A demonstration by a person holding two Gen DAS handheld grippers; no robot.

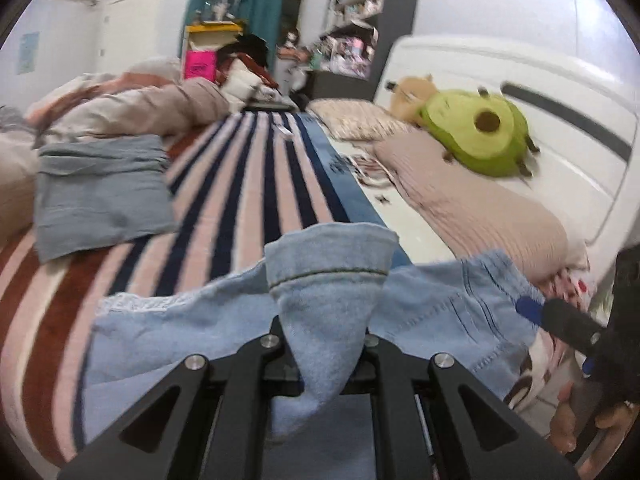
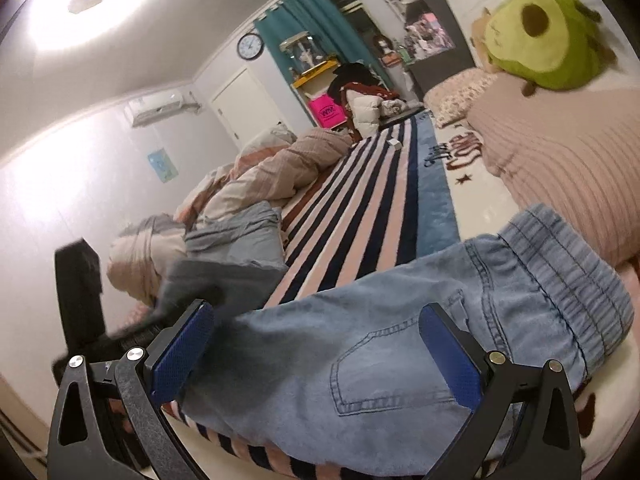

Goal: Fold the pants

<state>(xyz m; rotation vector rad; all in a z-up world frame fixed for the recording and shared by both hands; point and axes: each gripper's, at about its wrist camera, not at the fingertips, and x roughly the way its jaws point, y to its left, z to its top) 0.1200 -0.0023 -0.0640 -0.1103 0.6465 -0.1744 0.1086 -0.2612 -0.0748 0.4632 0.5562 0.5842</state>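
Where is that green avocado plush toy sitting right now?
The avocado plush lies at the head of the bed, on the beige pillow against the white headboard, with a tan plush toy beside it; it is upper right in both wrist views.

- Premises: a lived-in home bedroom.
- Bed (image 1: 420, 236) with white padded headboard (image 1: 500, 80), striped pink-and-navy blanket (image 1: 256, 184) and beige ribbed pillow (image 1: 472, 204).
- Green avocado-shaped plush toy (image 1: 476, 132) on the pillow.
- Round wall clock (image 2: 250, 46), teal curtain (image 2: 316, 24), wall-mounted white air conditioner (image 2: 158, 108), white door (image 2: 244, 108).
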